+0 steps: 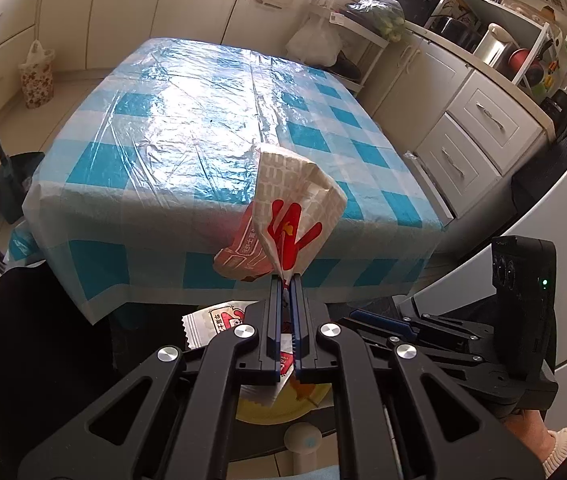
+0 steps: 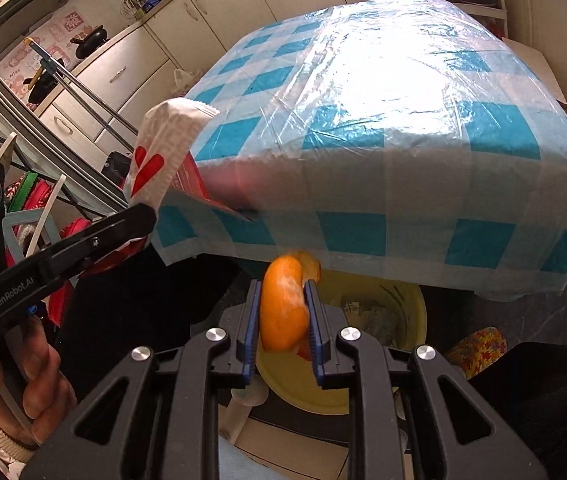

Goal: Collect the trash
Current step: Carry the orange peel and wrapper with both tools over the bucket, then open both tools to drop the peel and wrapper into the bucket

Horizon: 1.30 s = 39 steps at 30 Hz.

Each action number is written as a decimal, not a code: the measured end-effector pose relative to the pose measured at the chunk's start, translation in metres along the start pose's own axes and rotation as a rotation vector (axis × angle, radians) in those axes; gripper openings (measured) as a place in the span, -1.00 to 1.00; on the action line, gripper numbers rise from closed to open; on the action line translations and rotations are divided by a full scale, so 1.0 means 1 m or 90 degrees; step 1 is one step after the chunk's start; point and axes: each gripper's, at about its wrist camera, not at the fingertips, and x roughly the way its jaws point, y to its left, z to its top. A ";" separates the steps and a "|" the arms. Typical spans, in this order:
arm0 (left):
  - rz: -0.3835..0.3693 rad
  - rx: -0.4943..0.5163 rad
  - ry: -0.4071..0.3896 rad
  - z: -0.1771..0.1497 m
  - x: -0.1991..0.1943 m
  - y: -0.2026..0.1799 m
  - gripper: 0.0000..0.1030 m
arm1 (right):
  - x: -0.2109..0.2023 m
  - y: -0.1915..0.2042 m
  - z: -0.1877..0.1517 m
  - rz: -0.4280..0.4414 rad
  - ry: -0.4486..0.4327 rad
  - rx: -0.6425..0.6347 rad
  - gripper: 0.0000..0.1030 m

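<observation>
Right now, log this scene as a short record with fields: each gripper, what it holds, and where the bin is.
left gripper: shut on a red and white paper wrapper
right gripper: shut on an orange peel
yellow bin: low, by the table's near edge, under the peel; paper scraps inside
table: blue checked cloth under clear plastic

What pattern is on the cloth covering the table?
The tablecloth has a blue-and-white check under clear plastic film; the right wrist view shows it best.
</observation>
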 end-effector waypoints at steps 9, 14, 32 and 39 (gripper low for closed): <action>-0.001 -0.002 0.007 -0.002 0.005 0.001 -0.92 | 0.004 0.000 -0.001 -0.010 0.005 -0.006 -0.57; -0.005 0.002 0.012 -0.004 0.008 -0.001 -0.92 | 0.003 0.000 0.000 -0.012 -0.002 -0.001 -0.57; -0.011 0.020 0.074 -0.018 0.035 -0.011 -0.91 | -0.015 -0.014 0.007 -0.024 -0.074 0.051 -0.16; -0.008 0.009 0.124 -0.026 0.053 -0.009 -0.48 | -0.017 -0.015 0.008 -0.023 -0.079 0.059 0.00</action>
